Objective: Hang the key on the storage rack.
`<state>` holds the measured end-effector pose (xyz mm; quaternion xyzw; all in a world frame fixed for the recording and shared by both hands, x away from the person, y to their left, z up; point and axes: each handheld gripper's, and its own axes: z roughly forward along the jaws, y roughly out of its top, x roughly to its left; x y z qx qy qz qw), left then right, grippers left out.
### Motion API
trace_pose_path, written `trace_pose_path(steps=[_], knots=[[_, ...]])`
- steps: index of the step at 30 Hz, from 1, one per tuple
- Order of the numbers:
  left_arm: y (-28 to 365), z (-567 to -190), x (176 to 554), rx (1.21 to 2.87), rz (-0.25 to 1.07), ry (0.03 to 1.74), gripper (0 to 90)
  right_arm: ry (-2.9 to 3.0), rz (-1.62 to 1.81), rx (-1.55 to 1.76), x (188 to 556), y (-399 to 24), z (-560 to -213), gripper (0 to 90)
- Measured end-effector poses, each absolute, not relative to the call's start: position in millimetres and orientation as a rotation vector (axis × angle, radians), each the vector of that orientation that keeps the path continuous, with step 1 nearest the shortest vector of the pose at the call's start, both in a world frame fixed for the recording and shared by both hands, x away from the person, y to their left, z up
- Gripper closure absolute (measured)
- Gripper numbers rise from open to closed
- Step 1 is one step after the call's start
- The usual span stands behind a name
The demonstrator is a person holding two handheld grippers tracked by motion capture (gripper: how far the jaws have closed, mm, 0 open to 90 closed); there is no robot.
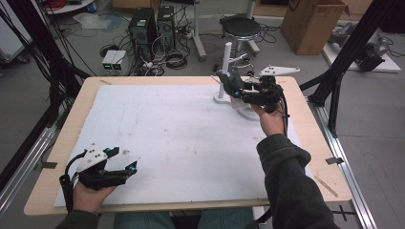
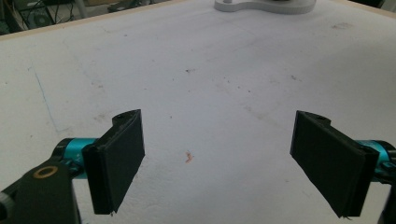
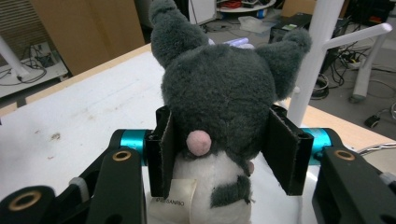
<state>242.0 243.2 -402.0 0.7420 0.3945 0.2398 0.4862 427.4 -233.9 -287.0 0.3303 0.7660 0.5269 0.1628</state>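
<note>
A dark grey plush toy (image 3: 219, 93) with two ears, a pink tail and a white lower body is clamped between the jaws of my right gripper (image 3: 223, 149), which is shut on it. In the high view the plush toy (image 1: 230, 81) hangs above the far right of the table, right beside the white stand (image 1: 226, 62) with its upright post and side peg. The white stand (image 3: 313, 60) rises just right of the toy in the right gripper view. My left gripper (image 1: 129, 167) rests near the front left corner, open with nothing between its pads (image 2: 122, 161).
A white sheet (image 1: 172, 138) covers most of the wooden table (image 1: 47, 181). The stand's round base (image 2: 264, 5) lies at the far edge in the left gripper view. Beyond the table are computer towers (image 1: 150, 28), a stool (image 1: 241, 28) and a cardboard box (image 1: 313, 24).
</note>
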Motion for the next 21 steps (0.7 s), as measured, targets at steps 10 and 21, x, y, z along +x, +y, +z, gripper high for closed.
trace_pose_path(steps=[10, 21], knots=[[243, -402, 242, 1.805, 0.585, 0.958, 18.0, 2.17, 1.488, 0.955, 436, -235, -280, 49.1], [244, -402, 242, 1.805, 0.585, 0.958, 18.0, 2.169, 1.466, 0.976, 443, -237, -285, 49.1]])
